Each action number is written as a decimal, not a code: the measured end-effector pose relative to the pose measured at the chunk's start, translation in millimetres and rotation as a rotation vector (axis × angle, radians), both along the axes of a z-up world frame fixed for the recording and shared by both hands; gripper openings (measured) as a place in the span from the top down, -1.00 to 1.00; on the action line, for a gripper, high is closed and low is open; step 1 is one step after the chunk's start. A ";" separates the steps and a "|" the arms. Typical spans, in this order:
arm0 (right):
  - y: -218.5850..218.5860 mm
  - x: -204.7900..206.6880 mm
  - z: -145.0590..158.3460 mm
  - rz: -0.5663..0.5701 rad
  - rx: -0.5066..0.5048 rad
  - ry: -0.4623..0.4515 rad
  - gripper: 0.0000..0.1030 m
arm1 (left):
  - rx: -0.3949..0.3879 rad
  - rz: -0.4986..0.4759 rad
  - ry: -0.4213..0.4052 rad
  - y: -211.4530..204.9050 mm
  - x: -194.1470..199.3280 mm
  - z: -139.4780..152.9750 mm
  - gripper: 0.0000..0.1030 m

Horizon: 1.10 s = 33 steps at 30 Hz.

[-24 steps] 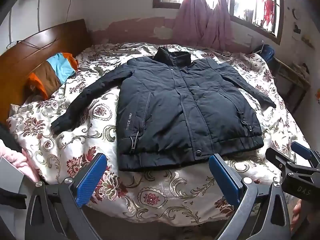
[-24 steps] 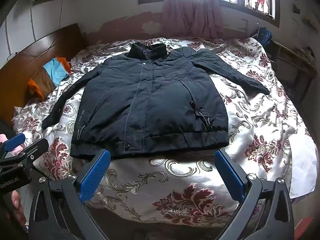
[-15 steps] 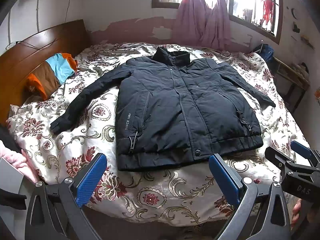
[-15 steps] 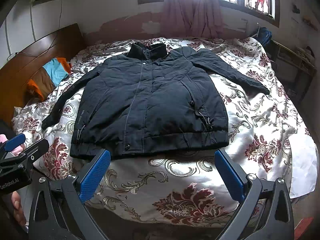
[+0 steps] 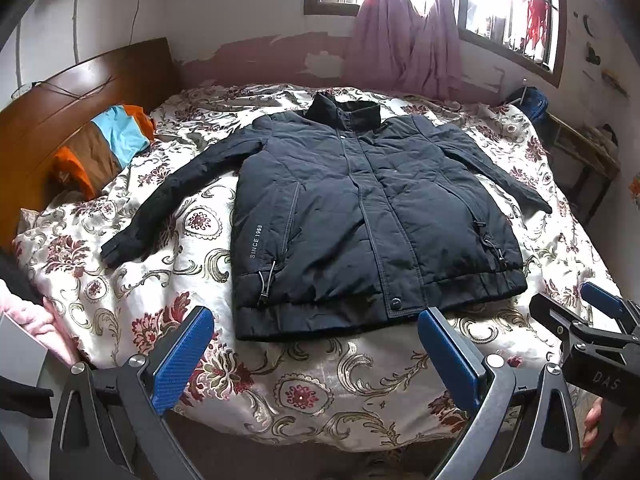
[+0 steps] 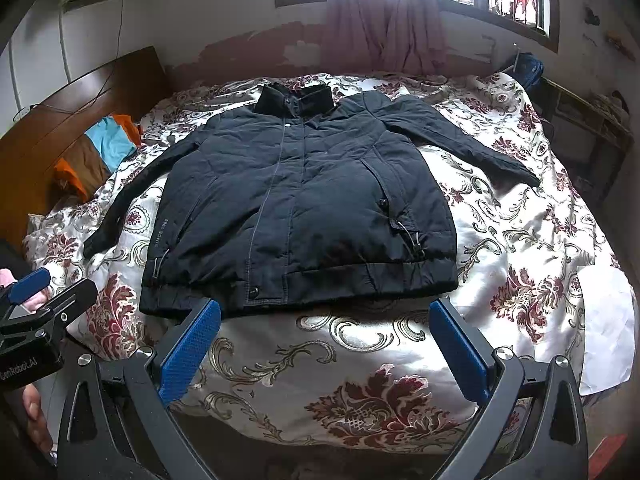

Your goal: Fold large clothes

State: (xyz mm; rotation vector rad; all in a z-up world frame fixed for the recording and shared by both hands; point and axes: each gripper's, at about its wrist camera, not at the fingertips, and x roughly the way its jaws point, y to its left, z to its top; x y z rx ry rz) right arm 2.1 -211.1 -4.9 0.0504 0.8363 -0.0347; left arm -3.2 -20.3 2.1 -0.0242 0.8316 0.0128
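A dark navy padded jacket (image 5: 360, 216) (image 6: 304, 208) lies flat and front up on the bed, collar toward the far wall, both sleeves spread out to the sides. My left gripper (image 5: 316, 344) hovers open over the quilt just short of the jacket's hem, nothing between its blue pads. My right gripper (image 6: 326, 340) is open too, just short of the hem, empty. Each gripper shows at the edge of the other's view, the right gripper (image 5: 592, 316) and the left gripper (image 6: 36, 296).
The bed carries a cream and maroon floral quilt (image 5: 304, 384) (image 6: 520, 264). A wooden headboard (image 5: 80, 96) stands at the left with an orange, blue and brown cloth (image 5: 108, 140) beside it. Purple curtains (image 5: 404, 40) hang under the window; a dark shelf (image 5: 580, 160) stands at the right.
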 end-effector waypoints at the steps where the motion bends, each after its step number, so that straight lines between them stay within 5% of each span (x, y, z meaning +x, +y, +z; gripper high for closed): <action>1: 0.0 -0.2 0.1 -0.001 0.000 -0.001 -0.98 | 0.003 0.000 0.005 -1.4 -0.2 0.1 -0.99; 10: 1.3 1.4 -1.2 0.003 -0.010 -0.002 -0.98 | 0.006 0.003 0.012 -2.2 -4.8 -10.2 -0.99; 13: 2.6 3.1 -1.8 0.003 -0.013 0.000 -0.98 | -0.015 0.002 -0.041 -1.8 -5.1 -10.5 -0.99; 20: 2.9 3.7 -2.5 0.001 -0.015 0.007 -0.98 | -0.001 0.008 0.011 0.1 -4.5 -13.1 -0.99; 29: 9.8 20.1 -25.0 0.029 -0.093 0.118 -0.98 | 0.122 0.072 0.285 1.6 23.1 -52.2 -0.99; 33: 6.3 34.6 -20.5 0.029 -0.127 0.102 -0.98 | 0.178 0.091 0.273 4.1 32.6 -56.2 -0.99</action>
